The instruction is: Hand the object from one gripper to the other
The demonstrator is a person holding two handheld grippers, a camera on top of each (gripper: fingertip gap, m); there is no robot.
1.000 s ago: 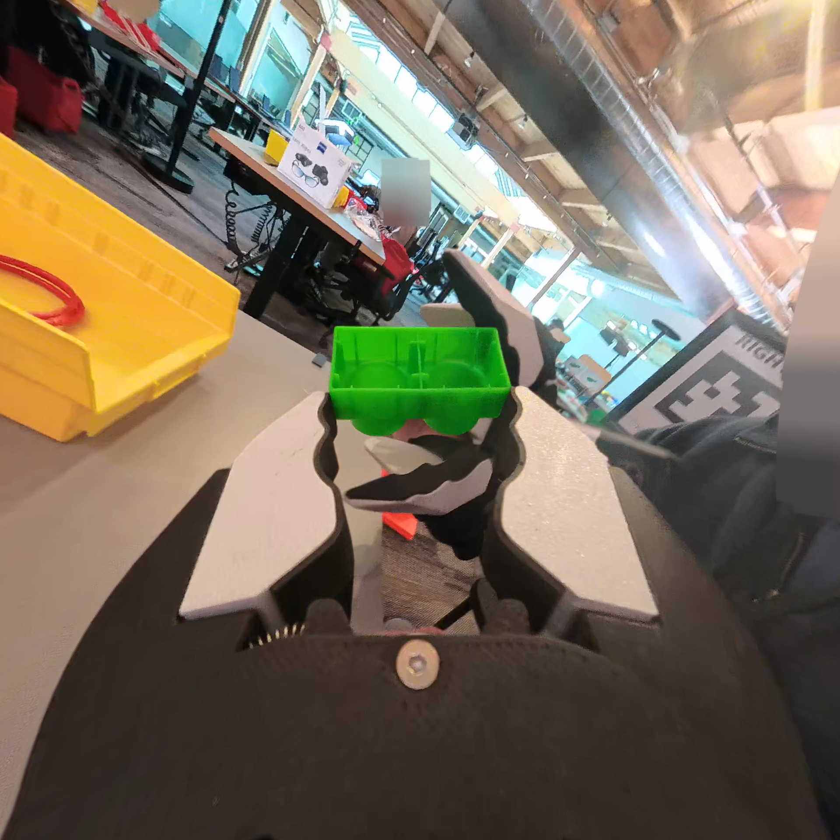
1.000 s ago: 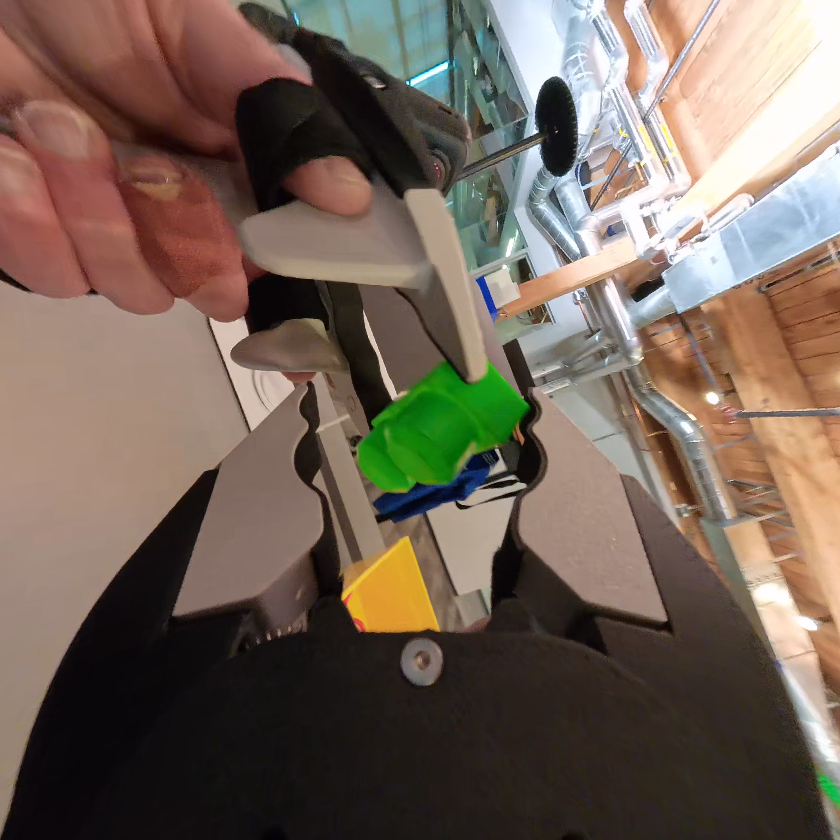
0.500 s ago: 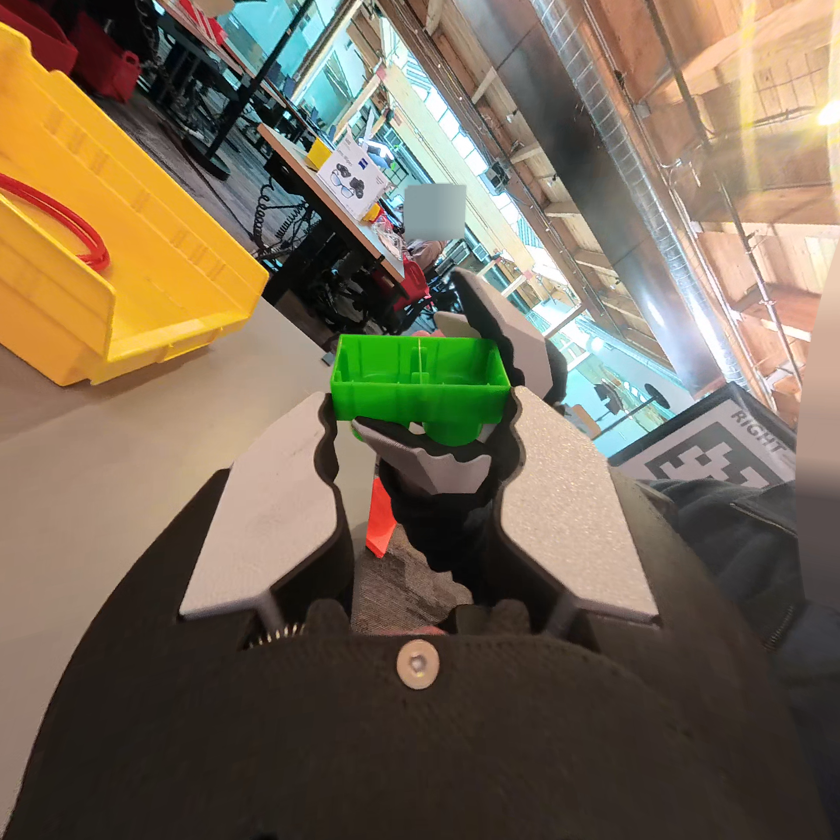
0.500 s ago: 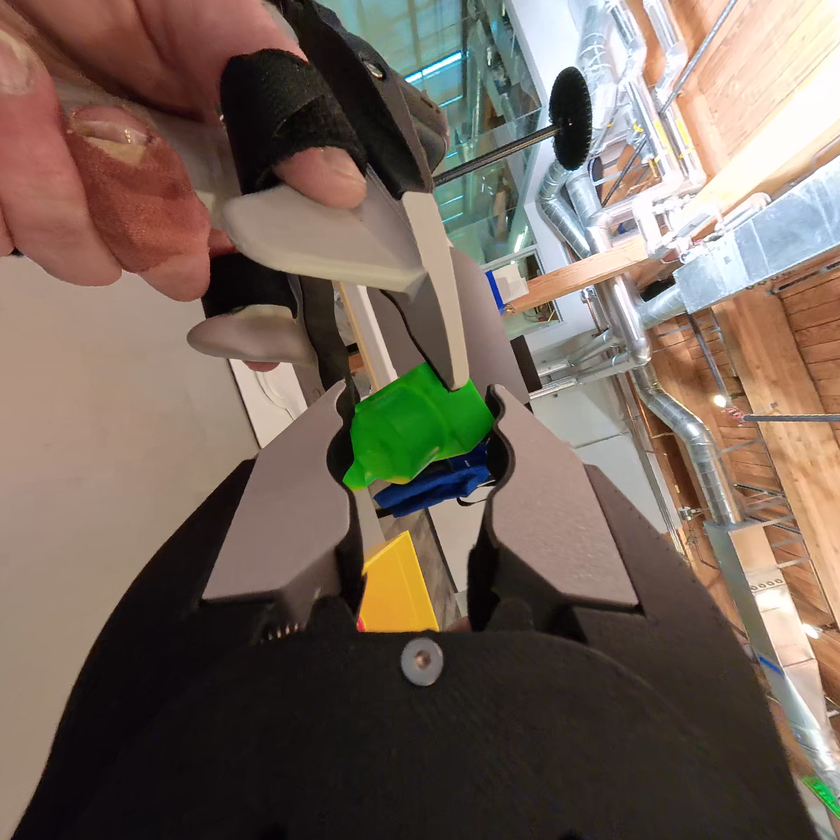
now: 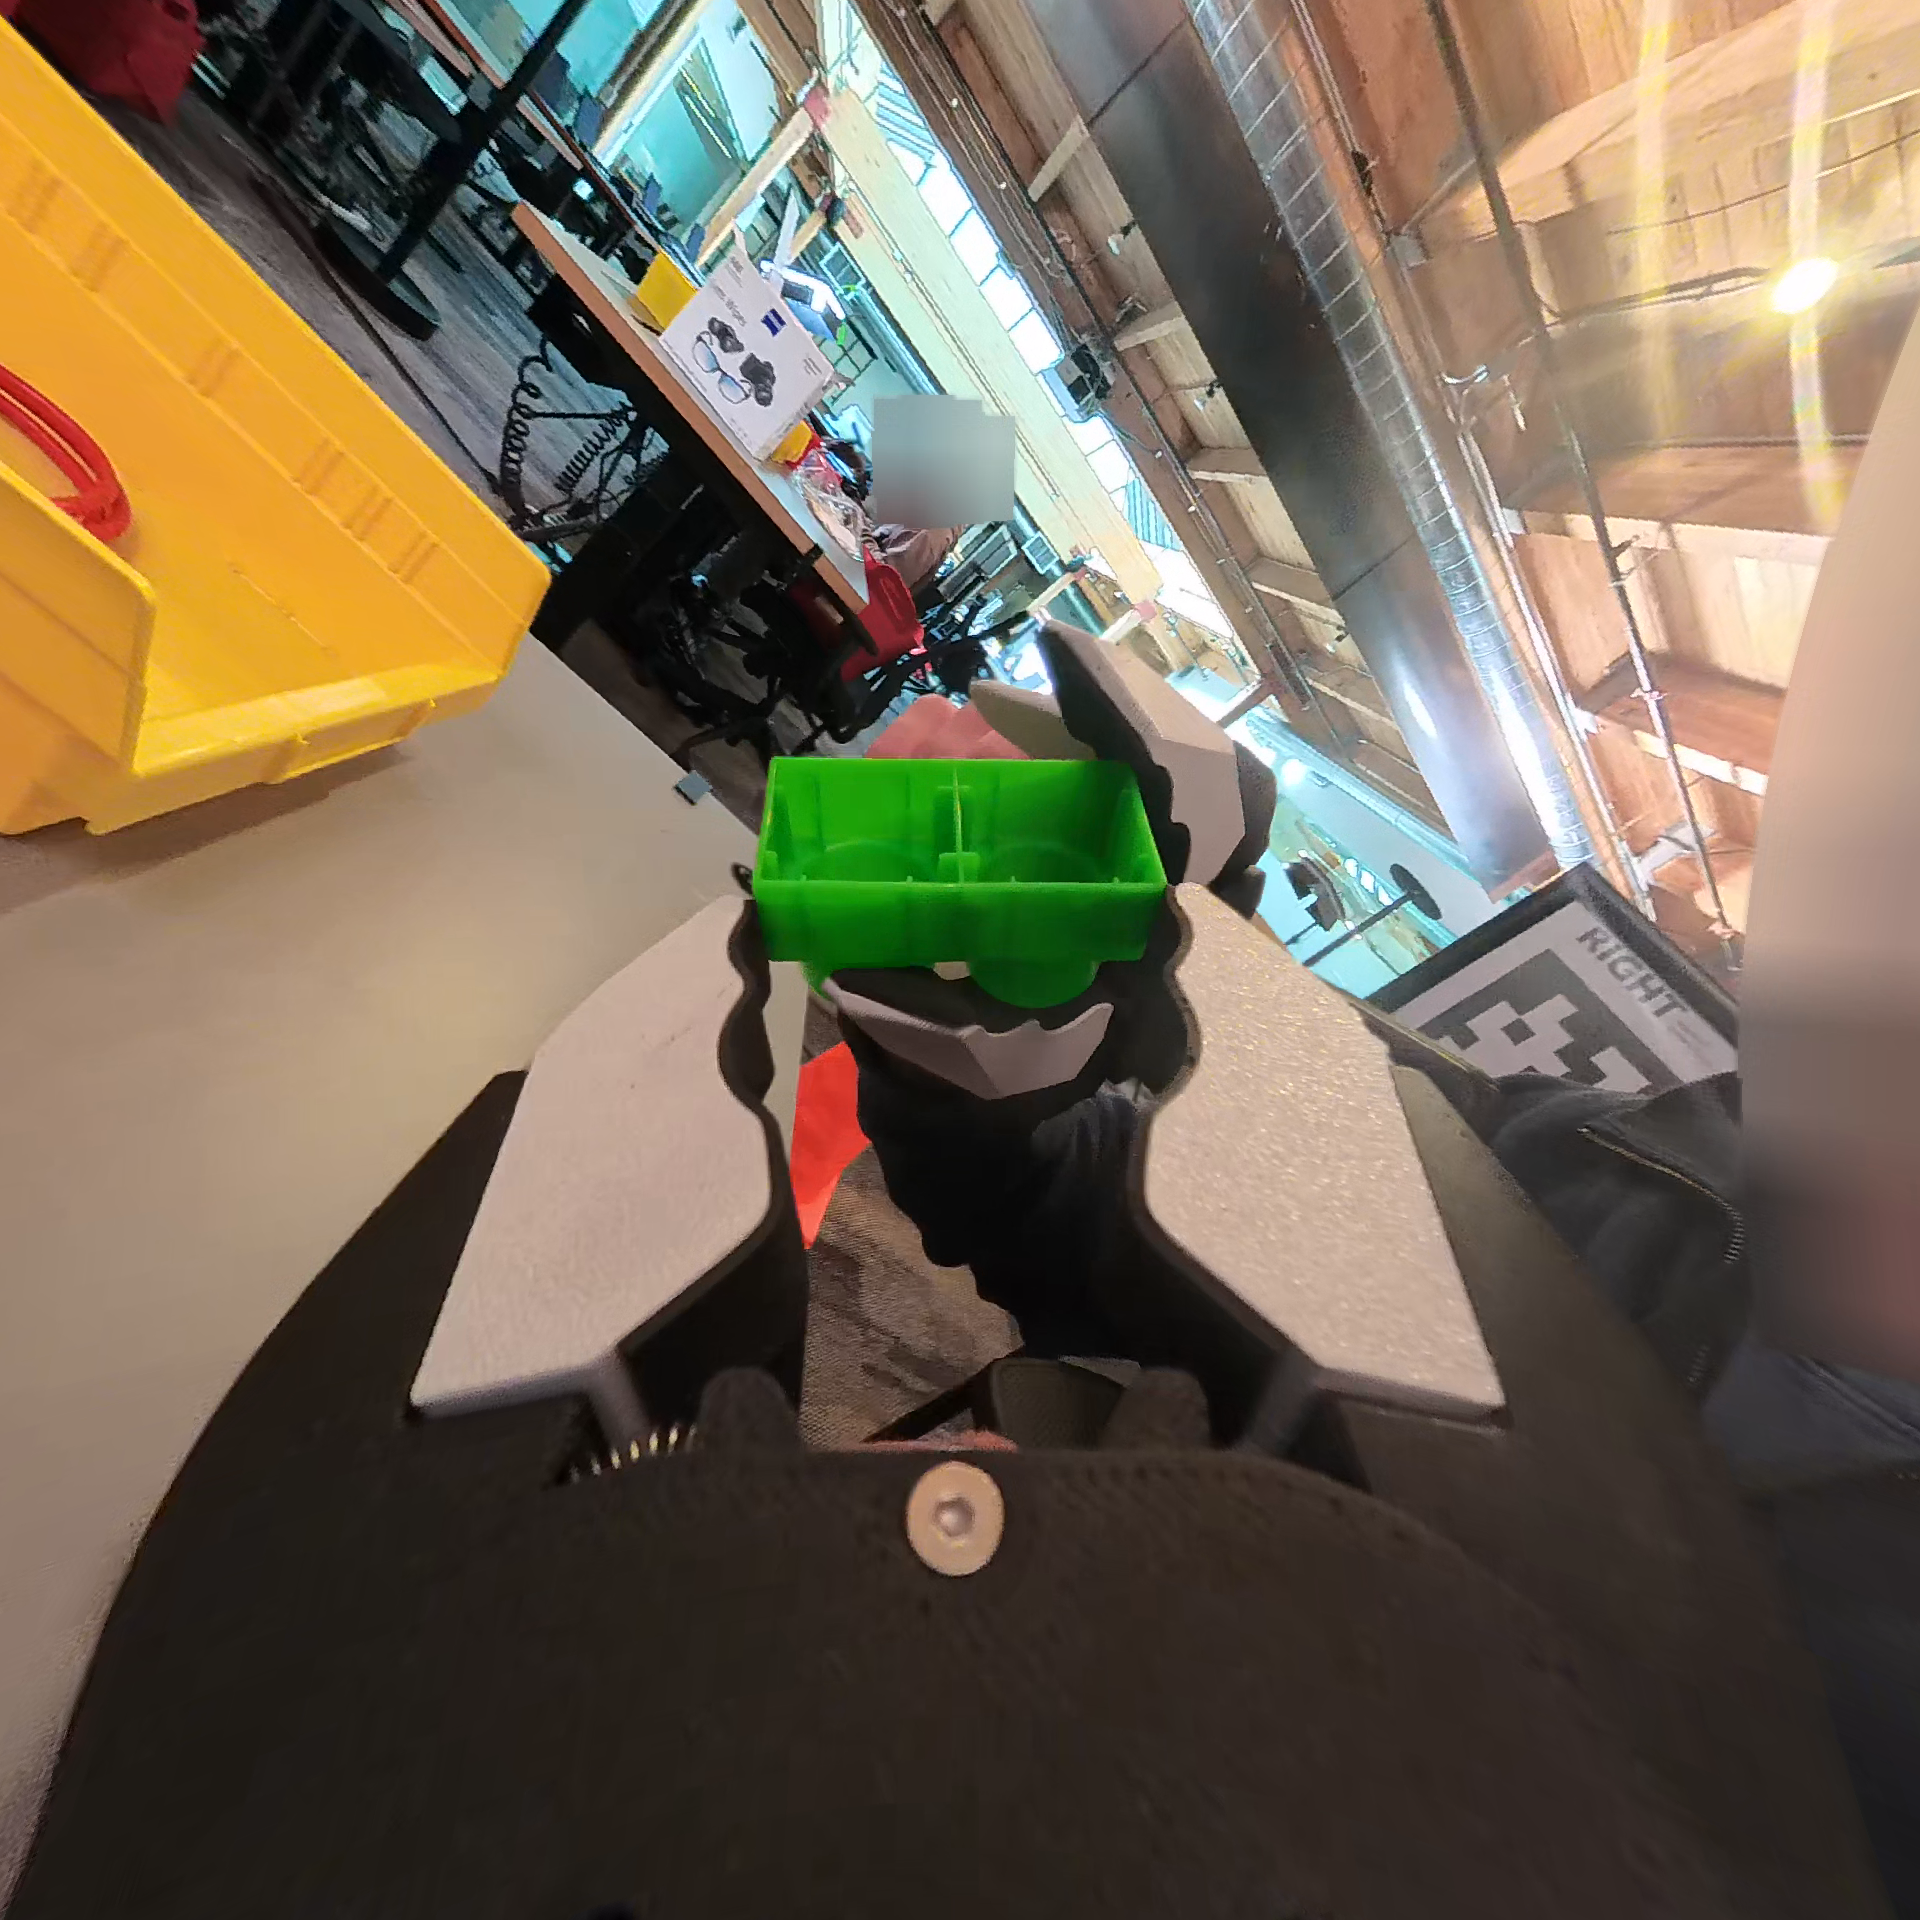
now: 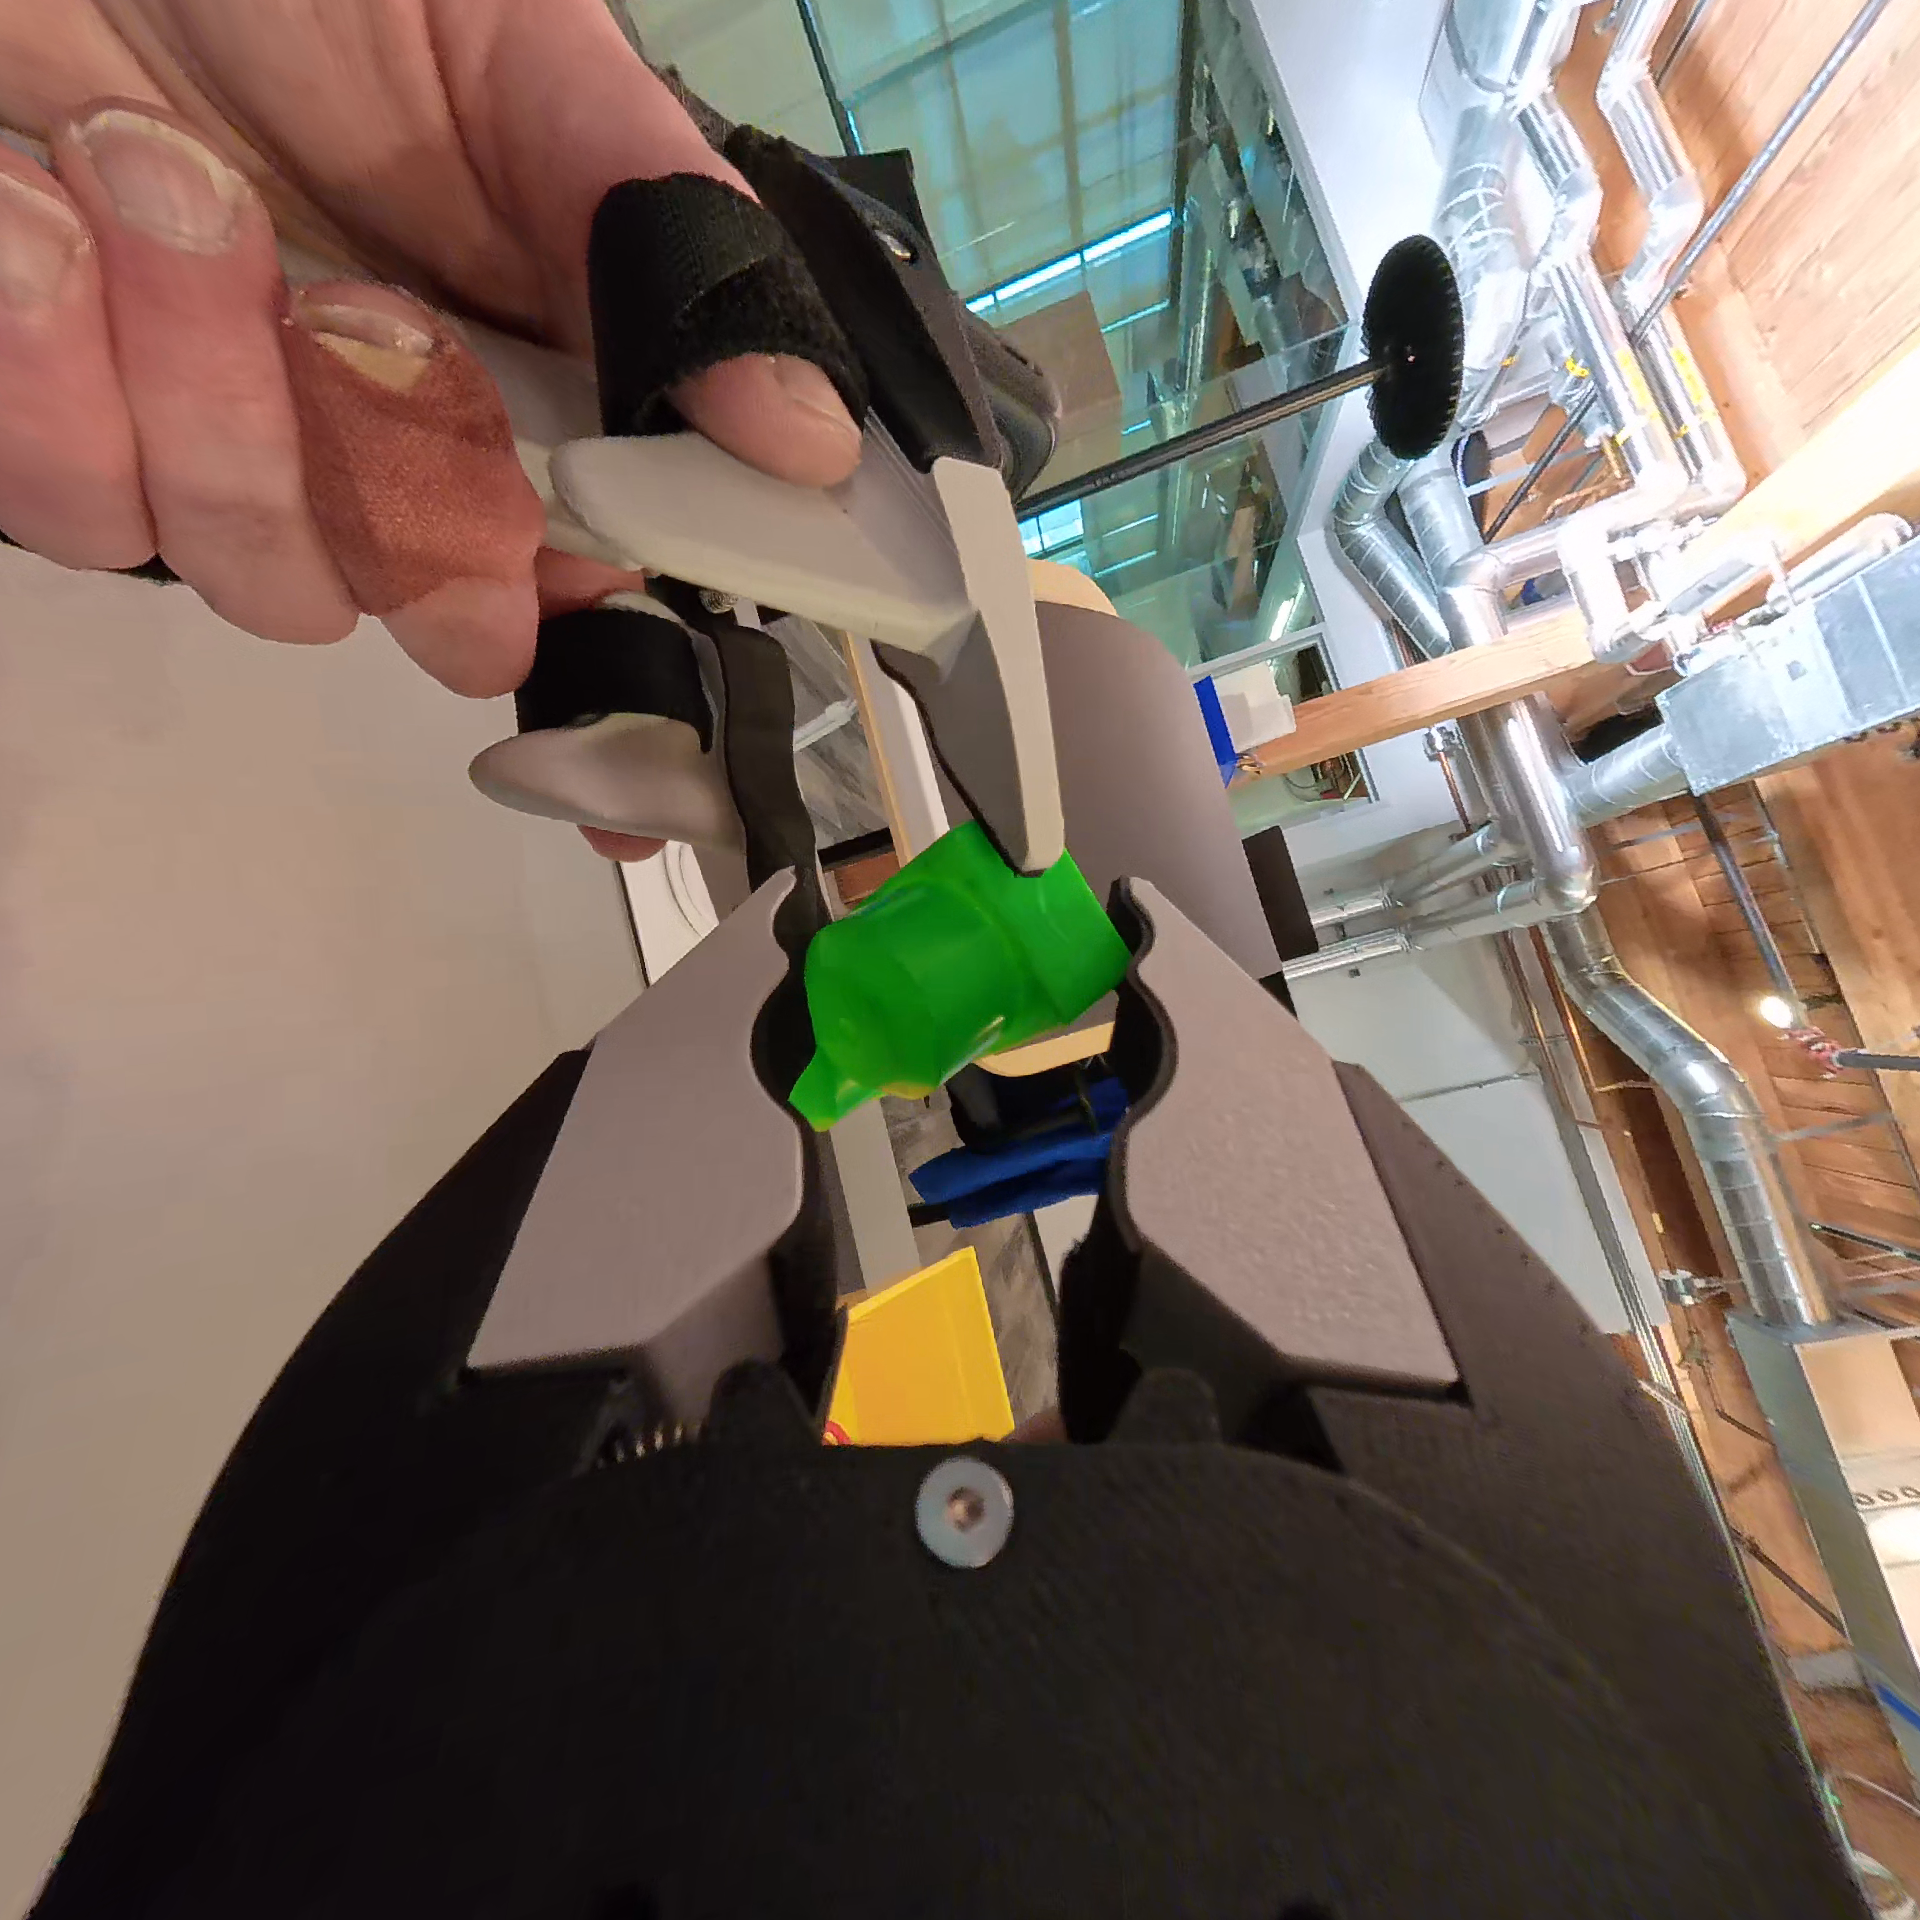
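Left wrist view: green block [image 5: 956,871], hollow underside facing the camera, sits at frame centre between the tips of the left hand-held gripper [image 5: 956,914]. Both grey fingers [image 5: 634,1164] press against the block's short ends; firm hold.

The right hand-held gripper [image 5: 1039,914] reaches in from behind and below the block, one finger above its far right corner, one beneath against a round stud.

Right wrist view: right hand-held gripper [image 6: 961,935] about half closed around the block [image 6: 961,982]; right fingertip touches it, a sliver of gap at the left. Cannot tell if it grips.

A hand [image 6: 260,312] works the left tool at upper left.

Yellow bin [image 5: 239,540] on the grey tabletop [image 5: 260,1039], left of frame, holding a red loop [image 5: 73,468].
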